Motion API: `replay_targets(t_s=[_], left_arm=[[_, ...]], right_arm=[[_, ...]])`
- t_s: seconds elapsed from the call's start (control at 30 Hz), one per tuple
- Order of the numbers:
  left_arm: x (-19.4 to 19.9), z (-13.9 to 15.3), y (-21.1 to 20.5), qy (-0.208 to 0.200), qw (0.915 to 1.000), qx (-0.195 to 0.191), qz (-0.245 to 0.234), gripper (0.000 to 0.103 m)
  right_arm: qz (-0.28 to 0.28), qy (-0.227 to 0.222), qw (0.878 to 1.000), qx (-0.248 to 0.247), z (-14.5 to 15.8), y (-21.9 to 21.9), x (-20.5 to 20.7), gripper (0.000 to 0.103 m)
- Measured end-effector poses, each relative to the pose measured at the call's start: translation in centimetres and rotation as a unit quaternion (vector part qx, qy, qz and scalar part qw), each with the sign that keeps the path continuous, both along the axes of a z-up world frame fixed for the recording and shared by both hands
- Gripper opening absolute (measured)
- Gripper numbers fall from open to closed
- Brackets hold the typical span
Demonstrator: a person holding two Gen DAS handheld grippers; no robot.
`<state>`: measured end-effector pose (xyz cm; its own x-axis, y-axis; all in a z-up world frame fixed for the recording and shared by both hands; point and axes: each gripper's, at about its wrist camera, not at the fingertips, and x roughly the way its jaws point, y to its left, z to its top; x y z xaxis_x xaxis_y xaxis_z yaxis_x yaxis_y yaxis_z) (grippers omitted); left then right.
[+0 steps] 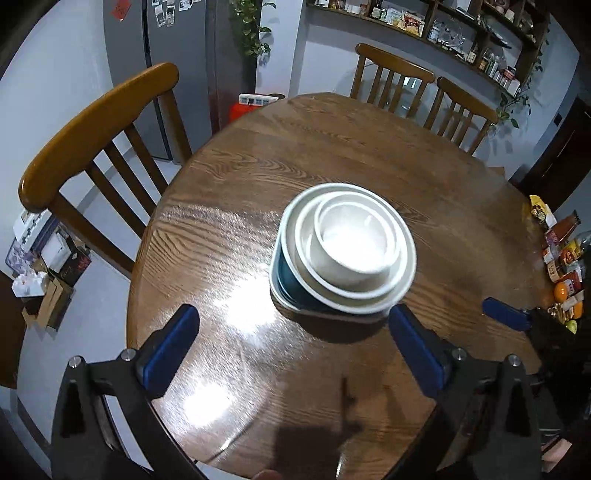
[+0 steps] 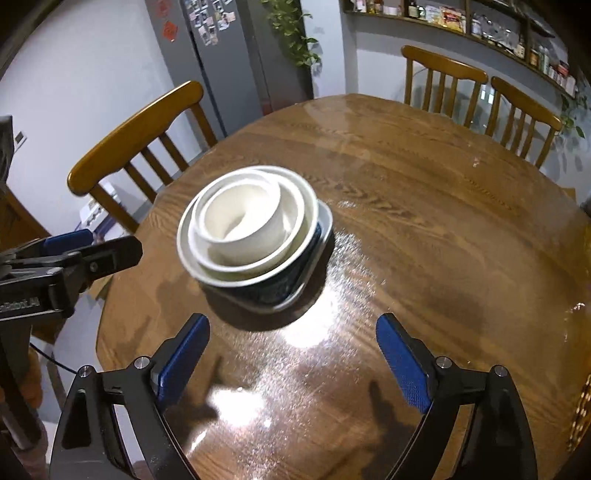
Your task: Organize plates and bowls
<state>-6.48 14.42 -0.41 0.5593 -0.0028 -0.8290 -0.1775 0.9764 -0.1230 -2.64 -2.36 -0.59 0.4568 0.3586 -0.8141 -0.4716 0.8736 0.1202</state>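
Note:
A stack of dishes stands on the round wooden table [image 1: 258, 166]: a small white bowl [image 1: 352, 245] nested in a wider white bowl [image 1: 369, 291], inside a dark blue bowl [image 1: 291, 284], all on a pale plate [image 1: 275, 288]. The same stack shows in the right wrist view, with the small bowl [image 2: 245, 225], the blue bowl [image 2: 291, 273] and the plate [image 2: 325, 221]. My left gripper [image 1: 291, 332] is open and empty, just short of the stack. My right gripper [image 2: 291, 339] is open and empty, also in front of the stack. The right gripper's fingertip [image 1: 504, 314] shows at the left view's right edge.
Wooden chairs [image 1: 96, 122] [image 1: 393, 74] [image 2: 136, 133] ring the table. Bottles, packets and fruit [image 1: 565, 273] crowd the table's right edge. A grey fridge [image 2: 221, 55] and wall shelves [image 1: 443, 33] stand behind. The left gripper's body [image 2: 66, 258] intrudes at the right view's left.

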Motion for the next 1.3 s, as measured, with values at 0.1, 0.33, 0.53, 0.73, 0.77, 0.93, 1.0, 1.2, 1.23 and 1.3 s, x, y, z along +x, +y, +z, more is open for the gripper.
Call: replay_targets(t_s=[0.1,0.33,0.53,0.73,0.77,0.93,1.0,1.2,1.23,1.3], left_arm=[[-0.6,-0.4,-0.3,0.013,0.9999,0.002,0.004,0.102],[-1.8,-1.0,-1.0,0.026,0.9995,-0.002,0.015,0.102],[-2.4,-1.3,-1.7,0.027,0.9995,0.009,0.01,0.102],[-2.9,-1.6,-2.0,0.025,0.9996,0.014,0.008,0.102],[-3.0,-1.7,-2.1,0.026,0.9995,0.014,0.007,0.102],[-3.0,-2.0,-2.4,0.03,0.9994,0.014,0.005,0.102],[-3.0,-2.0,-2.4,0.03,0.9994,0.015,0.005,0.102],[-2.9,-2.0,-2.6,0.027,0.9993,0.026,0.005,0.102],[-2.9,-2.0,-2.7,0.027,0.9992,0.028,0.006,0.102],[-2.9,-2.0,-2.7,0.028,0.9992,0.029,0.006,0.102]], right_arm=[[0.009,-0.002,1.0,0.002,-0.1,0.1,-0.7,0.092],[0.025,-0.006,1.0,-0.002,-0.1,0.2,-2.4,0.092],[0.022,-0.007,1.0,0.003,-0.1,0.0,-3.0,0.092],[0.021,-0.012,1.0,-0.001,-0.1,0.2,-3.6,0.092],[0.021,-0.012,1.0,-0.001,-0.1,0.2,-3.6,0.092],[0.02,-0.012,1.0,-0.005,-0.3,0.5,-3.7,0.092],[0.02,-0.01,1.0,-0.006,-0.3,0.5,-3.7,0.092],[0.019,-0.016,1.0,-0.009,-0.4,0.5,-3.7,0.092],[0.018,-0.016,1.0,-0.01,-0.4,0.4,-3.6,0.092],[0.015,-0.015,1.0,-0.009,-0.5,0.4,-3.6,0.092]])
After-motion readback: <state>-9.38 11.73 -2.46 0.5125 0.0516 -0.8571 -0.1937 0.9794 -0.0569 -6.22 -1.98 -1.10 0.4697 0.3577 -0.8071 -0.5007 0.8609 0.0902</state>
